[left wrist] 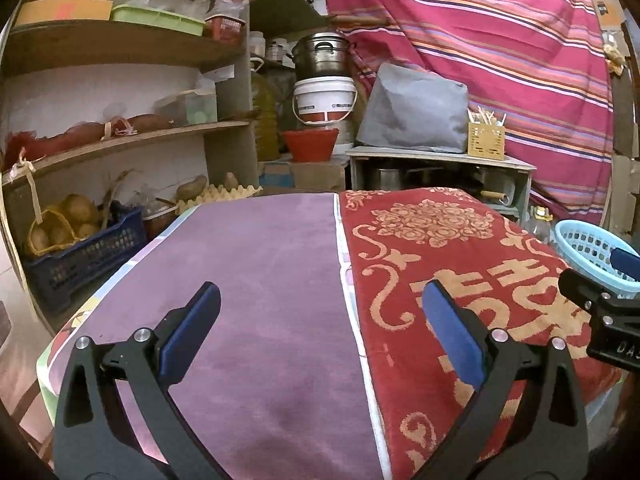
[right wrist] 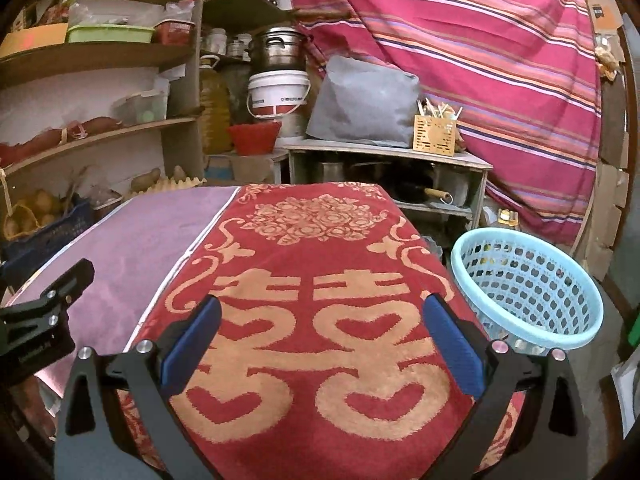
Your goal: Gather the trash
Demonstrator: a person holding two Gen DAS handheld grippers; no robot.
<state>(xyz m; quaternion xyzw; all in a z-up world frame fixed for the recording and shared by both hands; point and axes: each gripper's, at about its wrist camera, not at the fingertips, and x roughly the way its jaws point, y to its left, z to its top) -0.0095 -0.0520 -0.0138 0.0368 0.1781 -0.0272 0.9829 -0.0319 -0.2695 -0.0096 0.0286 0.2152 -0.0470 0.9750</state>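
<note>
My left gripper (left wrist: 320,304) hangs open over a purple cloth (left wrist: 264,280) that covers the left part of the table. Nothing lies between its blue pads. My right gripper (right wrist: 320,312) is open too, above a red towel (right wrist: 316,248) with a gold pattern on the table's right part. A light blue perforated basket (right wrist: 528,280) stands to the right of the table, tilted toward me; it also shows at the right edge as the basket (left wrist: 596,248). No loose trash shows on either cloth. The right gripper (left wrist: 600,304) pokes into the left wrist view.
Wooden shelves (left wrist: 120,136) with potatoes, a dark blue crate (left wrist: 84,256) and boxes stand at the left. Behind the table are a white bucket (right wrist: 278,94), a metal pot, a red bowl and a low cabinet (right wrist: 384,176). A striped red cloth (right wrist: 480,60) hangs at the back right.
</note>
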